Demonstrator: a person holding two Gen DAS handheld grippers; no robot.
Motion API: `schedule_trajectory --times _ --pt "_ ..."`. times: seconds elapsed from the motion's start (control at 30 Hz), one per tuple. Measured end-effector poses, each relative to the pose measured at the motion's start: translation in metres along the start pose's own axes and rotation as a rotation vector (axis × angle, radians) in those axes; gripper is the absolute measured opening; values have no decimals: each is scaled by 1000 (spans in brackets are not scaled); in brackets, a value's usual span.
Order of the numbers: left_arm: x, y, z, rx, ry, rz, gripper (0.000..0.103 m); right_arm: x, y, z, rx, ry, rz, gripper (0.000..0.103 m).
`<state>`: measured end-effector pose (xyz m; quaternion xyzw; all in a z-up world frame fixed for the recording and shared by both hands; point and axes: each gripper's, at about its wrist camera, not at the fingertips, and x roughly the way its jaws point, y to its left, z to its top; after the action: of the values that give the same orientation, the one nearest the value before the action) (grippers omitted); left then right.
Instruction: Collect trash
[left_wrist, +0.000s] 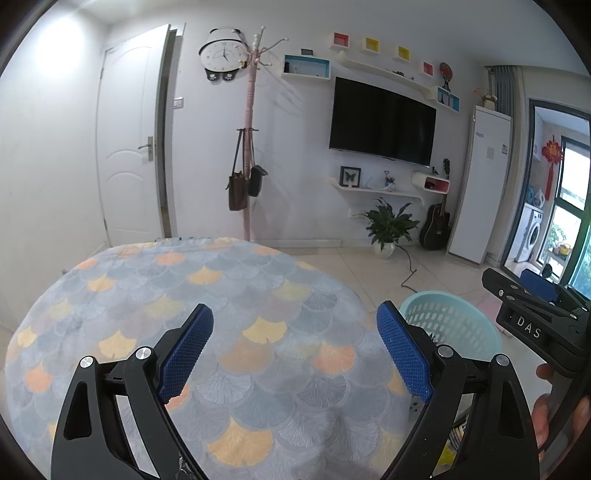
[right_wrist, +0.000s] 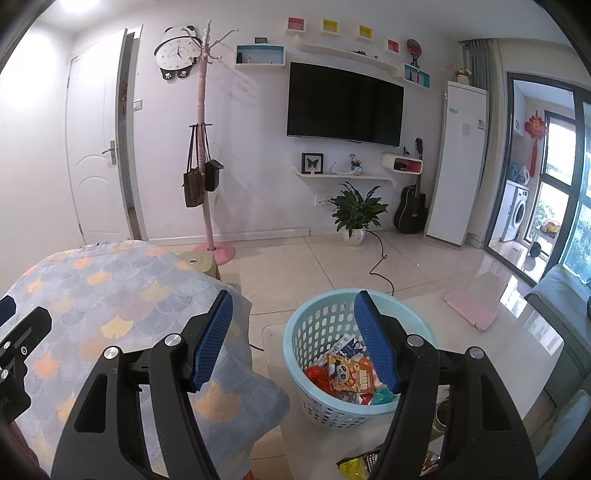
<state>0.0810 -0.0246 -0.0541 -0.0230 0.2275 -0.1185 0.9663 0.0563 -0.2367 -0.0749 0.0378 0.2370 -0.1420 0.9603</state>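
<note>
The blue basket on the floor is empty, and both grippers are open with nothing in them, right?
Not quite. The blue basket isn't empty: the right wrist view shows wrappers inside it. The rest is right: the left hand-held gripper and the right hand-held gripper are both open with nothing in them.

- The television (right_wrist: 344, 106) hangs black on the white wall (right_wrist: 251, 155).
- Left of the television stand a pink coat stand (right_wrist: 203, 147) with two bags, a panda clock (right_wrist: 176, 52) and a white door (right_wrist: 96, 147).
- Under the television are a shelf (right_wrist: 343, 175), a green plant (right_wrist: 355, 214) and a guitar (right_wrist: 412, 206).
- Right of the television stands a tall white cabinet (right_wrist: 458, 162), then a bright glass door (right_wrist: 561, 184).
- The floor (right_wrist: 424, 266) has pale shiny tiles.
</note>
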Motion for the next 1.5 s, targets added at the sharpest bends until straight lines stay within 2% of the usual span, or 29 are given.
schedule_trajectory --times 1.5 --pt "1 10 -5 -5 6 1 88 5 2 -9 2 16 7 65"
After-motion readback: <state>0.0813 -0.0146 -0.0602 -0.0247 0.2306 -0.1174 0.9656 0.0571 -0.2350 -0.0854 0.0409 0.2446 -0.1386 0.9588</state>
